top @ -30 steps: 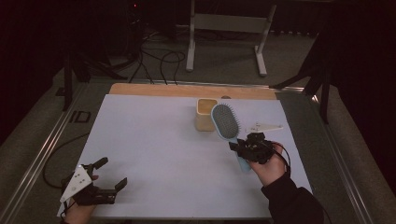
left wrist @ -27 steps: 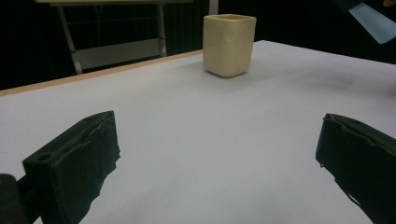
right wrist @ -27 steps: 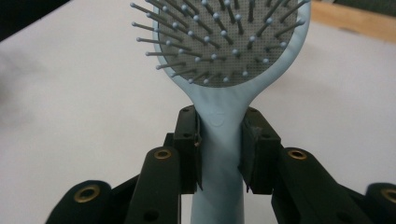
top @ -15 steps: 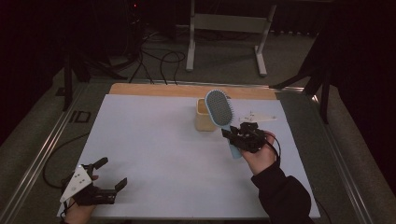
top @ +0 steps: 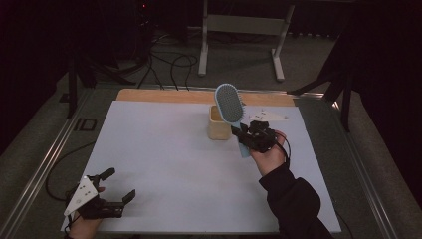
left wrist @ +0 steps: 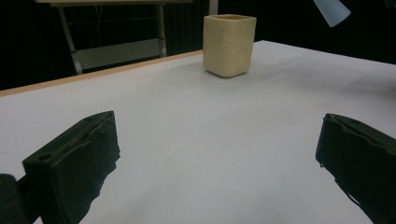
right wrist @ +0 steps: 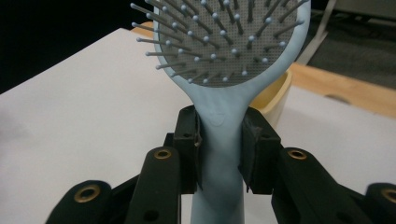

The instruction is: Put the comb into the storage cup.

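Hairbrush hovering by the cup near the table's far edge

The right gripper (top: 247,134) is clamping the pale blue plastic paddle hairbrush (right wrist: 224,56) at its stiff, light, slippery neck beside the cream square cup (top: 218,128); the left gripper (top: 110,191) is resting open.

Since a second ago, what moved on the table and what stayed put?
The right gripper, shut on the blue hairbrush, carried it left and away from the person, so the brush head now hangs over the cream cup. The left gripper, jaws open, and the cup stayed put.

The hairbrush (right wrist: 224,56) head's top is cut off; its handle end seems hidden.
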`<state>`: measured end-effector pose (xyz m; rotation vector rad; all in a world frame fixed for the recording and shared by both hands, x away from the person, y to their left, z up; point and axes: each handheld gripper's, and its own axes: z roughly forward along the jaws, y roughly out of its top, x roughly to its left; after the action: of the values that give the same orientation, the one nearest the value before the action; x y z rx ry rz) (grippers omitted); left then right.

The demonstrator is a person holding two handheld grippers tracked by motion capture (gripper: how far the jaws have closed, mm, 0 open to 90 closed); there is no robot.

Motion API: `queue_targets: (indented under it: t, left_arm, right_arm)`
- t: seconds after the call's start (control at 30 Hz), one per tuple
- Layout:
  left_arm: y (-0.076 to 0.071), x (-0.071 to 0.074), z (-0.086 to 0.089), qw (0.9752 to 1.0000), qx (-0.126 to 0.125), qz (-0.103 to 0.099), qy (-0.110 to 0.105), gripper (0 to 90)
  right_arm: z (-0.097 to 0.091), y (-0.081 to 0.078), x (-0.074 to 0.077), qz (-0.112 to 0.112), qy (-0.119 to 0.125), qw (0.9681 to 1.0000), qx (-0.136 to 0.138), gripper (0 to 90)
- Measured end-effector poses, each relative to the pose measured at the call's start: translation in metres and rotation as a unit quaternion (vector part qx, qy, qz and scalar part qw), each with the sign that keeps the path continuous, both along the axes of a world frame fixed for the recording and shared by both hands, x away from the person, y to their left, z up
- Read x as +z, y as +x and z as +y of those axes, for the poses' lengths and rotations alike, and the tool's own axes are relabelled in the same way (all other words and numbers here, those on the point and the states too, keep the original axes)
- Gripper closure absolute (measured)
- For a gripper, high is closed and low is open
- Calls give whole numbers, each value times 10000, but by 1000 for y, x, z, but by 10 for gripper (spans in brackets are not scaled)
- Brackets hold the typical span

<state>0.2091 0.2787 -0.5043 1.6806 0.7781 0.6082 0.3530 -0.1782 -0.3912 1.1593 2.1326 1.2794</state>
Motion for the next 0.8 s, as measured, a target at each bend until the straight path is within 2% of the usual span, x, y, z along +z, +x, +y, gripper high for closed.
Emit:
queue_targets:
  t: [0.2,0.4,0.6,0.8]
  left_arm:
    - [-1,0,0,10000,26,-33,71,0]
    - [0,0,0,10000,44,-17,4,0]
    - [0,0,1,10000,32,-5,11,0]
    - [0,0,1,10000,32,-8,1,0]
  right_arm:
    - [5,13,4,-2,26,10000,-87,714]
    - [9,22,11,-328,80,9992,-216,715]
    - [17,29,15,-619,82,9979,-182,715]
    - [22,40,15,-667,243,9973,-201,714]
